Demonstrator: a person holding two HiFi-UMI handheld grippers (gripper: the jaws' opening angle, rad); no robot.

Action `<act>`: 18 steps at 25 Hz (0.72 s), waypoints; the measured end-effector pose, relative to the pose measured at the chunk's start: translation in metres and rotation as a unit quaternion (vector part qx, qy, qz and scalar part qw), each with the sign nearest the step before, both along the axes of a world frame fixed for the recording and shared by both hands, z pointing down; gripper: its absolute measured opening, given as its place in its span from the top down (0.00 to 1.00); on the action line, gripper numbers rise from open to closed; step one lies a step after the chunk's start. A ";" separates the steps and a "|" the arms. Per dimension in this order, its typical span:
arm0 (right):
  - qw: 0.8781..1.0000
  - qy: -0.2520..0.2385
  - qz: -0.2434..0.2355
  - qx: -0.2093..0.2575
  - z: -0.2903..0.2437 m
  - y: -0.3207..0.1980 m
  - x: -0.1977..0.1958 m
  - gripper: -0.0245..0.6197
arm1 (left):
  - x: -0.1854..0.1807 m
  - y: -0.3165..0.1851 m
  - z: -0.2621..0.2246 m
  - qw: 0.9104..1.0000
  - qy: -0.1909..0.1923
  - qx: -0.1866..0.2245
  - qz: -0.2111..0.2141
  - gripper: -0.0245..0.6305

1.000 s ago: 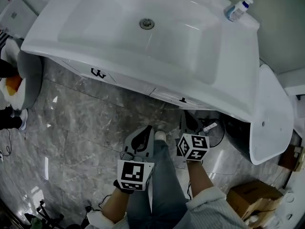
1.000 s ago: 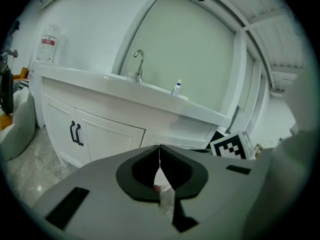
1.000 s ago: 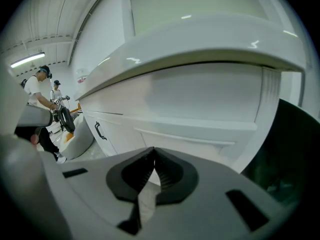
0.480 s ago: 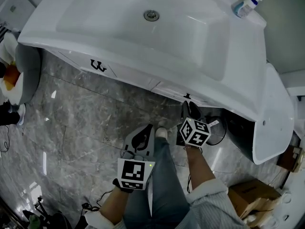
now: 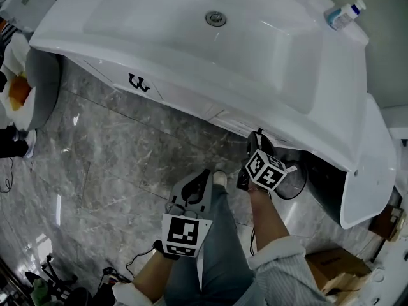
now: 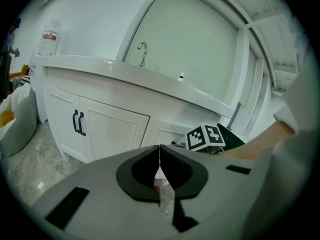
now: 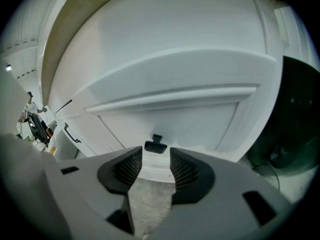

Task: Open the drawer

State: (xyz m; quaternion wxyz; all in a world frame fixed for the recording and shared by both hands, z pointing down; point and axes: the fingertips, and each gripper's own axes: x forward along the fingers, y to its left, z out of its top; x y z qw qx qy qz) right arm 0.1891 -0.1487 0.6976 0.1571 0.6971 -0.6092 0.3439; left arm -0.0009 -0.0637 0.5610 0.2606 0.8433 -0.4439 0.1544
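The white drawer front [image 7: 190, 119] sits under the sink counter, with a small black handle [image 7: 156, 145] low on it. My right gripper [image 7: 155, 160] points at that handle from just in front. Its jaws have just been opening and now stand open, with nothing between the ribbed pads. In the head view the right gripper [image 5: 257, 140] is close under the counter's edge by the drawer [image 5: 239, 125]. My left gripper [image 6: 159, 160] is shut and empty. It hangs back above the floor, over the person's leg [image 5: 204, 176].
The white basin [image 5: 299, 62] tops the vanity, with a small bottle [image 5: 344, 14] at its back right. Two cabinet doors with black handles [image 6: 78, 122] lie left of the drawer. A grey bin [image 5: 38, 85] stands at the far left, a dark round object [image 5: 290, 185] and a cardboard box [image 5: 338, 266] at the right.
My right gripper has closed in on the drawer's handle and now sits right under the counter's edge. The left gripper has barely moved.
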 end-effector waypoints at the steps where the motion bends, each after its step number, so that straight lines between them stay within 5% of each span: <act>1: 1.000 0.002 0.002 0.001 0.000 -0.003 0.001 0.71 | 0.000 0.000 0.001 1.000 0.000 -0.001 0.000 0.94; 18: 0.999 -0.001 0.046 -0.016 0.005 -0.019 0.005 0.73 | -0.008 -0.005 0.004 1.000 -0.005 -0.002 -0.018 0.94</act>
